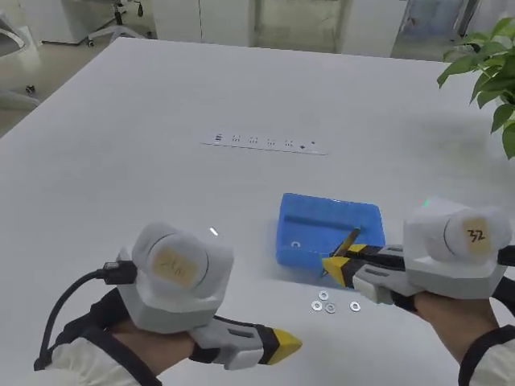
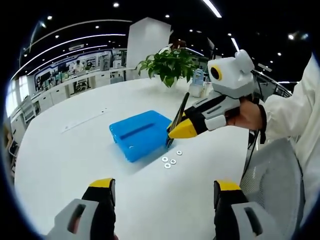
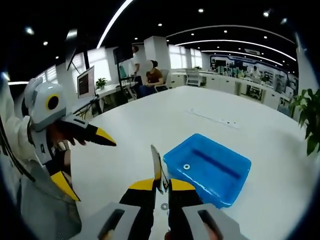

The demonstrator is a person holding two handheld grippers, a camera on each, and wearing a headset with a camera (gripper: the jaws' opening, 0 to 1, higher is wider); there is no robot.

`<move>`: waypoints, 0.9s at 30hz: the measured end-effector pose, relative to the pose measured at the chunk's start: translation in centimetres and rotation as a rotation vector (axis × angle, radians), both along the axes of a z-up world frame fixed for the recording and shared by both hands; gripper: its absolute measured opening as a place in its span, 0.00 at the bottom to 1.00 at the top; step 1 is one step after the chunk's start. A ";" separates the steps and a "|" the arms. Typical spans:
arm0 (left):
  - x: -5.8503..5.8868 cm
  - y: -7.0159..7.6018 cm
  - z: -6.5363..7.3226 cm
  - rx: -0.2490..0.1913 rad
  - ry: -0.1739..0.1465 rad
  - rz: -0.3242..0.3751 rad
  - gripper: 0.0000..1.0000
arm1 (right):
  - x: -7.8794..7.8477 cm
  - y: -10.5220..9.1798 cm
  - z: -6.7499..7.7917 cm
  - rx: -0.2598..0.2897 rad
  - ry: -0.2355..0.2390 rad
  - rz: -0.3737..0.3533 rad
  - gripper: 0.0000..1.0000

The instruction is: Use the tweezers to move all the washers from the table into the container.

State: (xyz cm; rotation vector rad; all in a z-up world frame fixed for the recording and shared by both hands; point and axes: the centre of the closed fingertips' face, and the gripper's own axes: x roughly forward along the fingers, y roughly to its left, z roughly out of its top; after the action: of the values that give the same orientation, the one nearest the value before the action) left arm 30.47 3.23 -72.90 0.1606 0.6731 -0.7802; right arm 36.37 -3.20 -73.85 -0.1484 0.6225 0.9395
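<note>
Between the fingers of the right gripper [image 3: 161, 186]: tweezers [image 3: 157, 165], clamped at their rear end. Their tips slant up and forward over the near wall of the container [image 1: 330, 211].

Fingers of the left gripper [image 2: 165, 186]: wide apart, holding nothing, low over the bare worktop [image 1: 161, 121] and well apart from the container.

Beside the container's near wall: four washers [image 1: 330, 304] in a loose cluster on the worktop, lying below the right gripper's fingers.

Inside the container: a single washer [image 3: 186, 166], flat on the floor near one wall. Container blue, shallow, rectangular, open at the top.

Further out:
- socket strip [image 1: 265, 143] set into the worktop beyond the container
- leafy plant [image 1: 487, 72] at the far right edge
- black cable [image 1: 64, 299] trailing from the left gripper
- office chair [image 1: 121, 20] on the floor past the worktop
</note>
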 end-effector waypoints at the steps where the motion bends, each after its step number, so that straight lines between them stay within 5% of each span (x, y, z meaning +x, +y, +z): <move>1: 0.0 0.1 0.0 0.000 0.000 0.002 0.82 | -0.1 0.0 -0.3 0.001 0.006 0.000 0.06; 19: -0.2 0.8 -1.0 0.011 0.035 0.021 0.82 | -0.7 0.1 -4.7 -0.073 0.076 0.038 0.06; 27: -0.3 1.3 -1.2 0.017 0.039 0.031 0.82 | -0.7 0.2 -4.9 -0.070 0.077 0.037 0.06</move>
State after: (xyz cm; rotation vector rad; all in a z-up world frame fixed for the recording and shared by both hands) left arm 30.20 4.54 -74.13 0.1501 0.7179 -0.7499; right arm 35.67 -3.05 -78.72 -0.1870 0.7265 0.9634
